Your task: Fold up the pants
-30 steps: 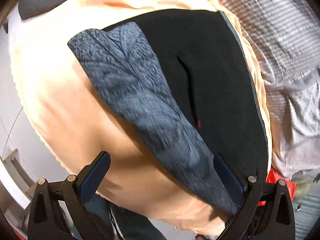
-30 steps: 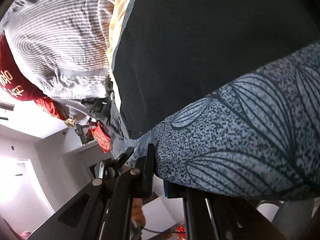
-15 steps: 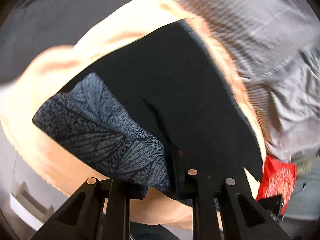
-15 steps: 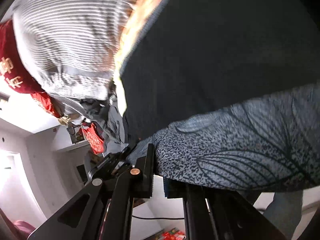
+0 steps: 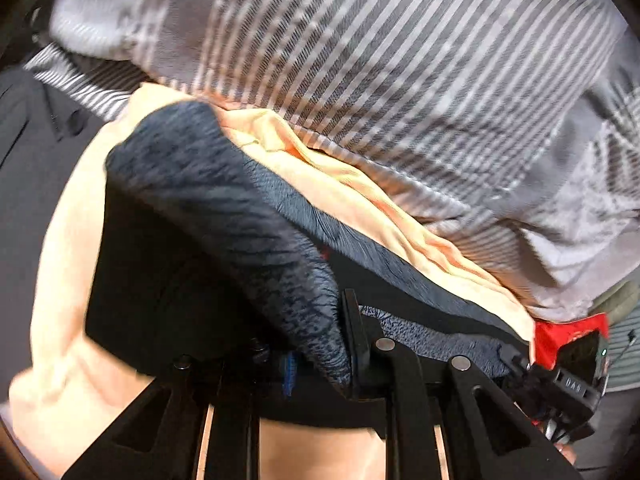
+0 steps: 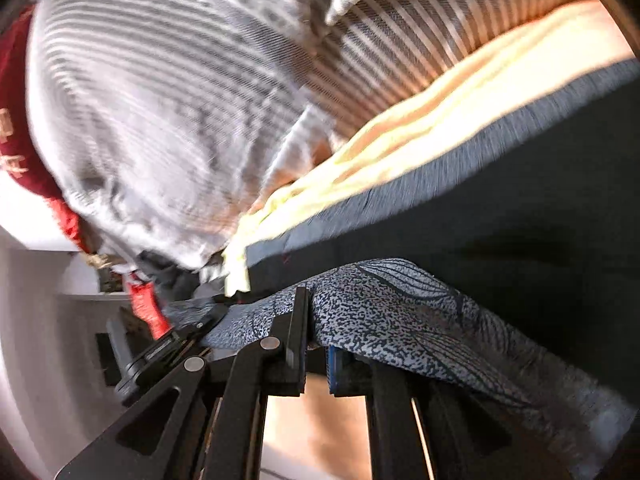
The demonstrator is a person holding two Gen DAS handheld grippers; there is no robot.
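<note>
- Peach-coloured bedding (image 5: 64, 240) forms the work surface; a grey-and-white striped quilt (image 5: 400, 60) is bunched along its far side, and a red item (image 5: 568, 336) lies at the right edge of the left wrist view.
- Pants (image 5: 224, 208), dark with a blue-grey speckled leaf print, lie on the bedding. One printed edge is lifted and carried over the black part of the garment, which rests flat.
- Left gripper (image 5: 316, 360): fingers nearly together, with a bunched fold of the printed fabric pinched between them. The jaws have just been closing, and the cloth now sits between the pads.
- Right gripper (image 6: 316, 344): fingers almost fully together, clamping another part of the same printed edge, which drapes over and to the right of the fingers. The other gripper's frame appears at lower left in this view, close by along the same edge.
- Stage, as judged: a fold is under way rather than finished. Both grippers hold the lifted edge above the flat layer, and it is not yet laid down.
- Remaining, as judged: carry the edge across to the far side near the striped quilt, lay it flat, release, and smooth it. Whether further folds are needed cannot be told, since motion blur and the close view hide the garment's full outline.
</note>
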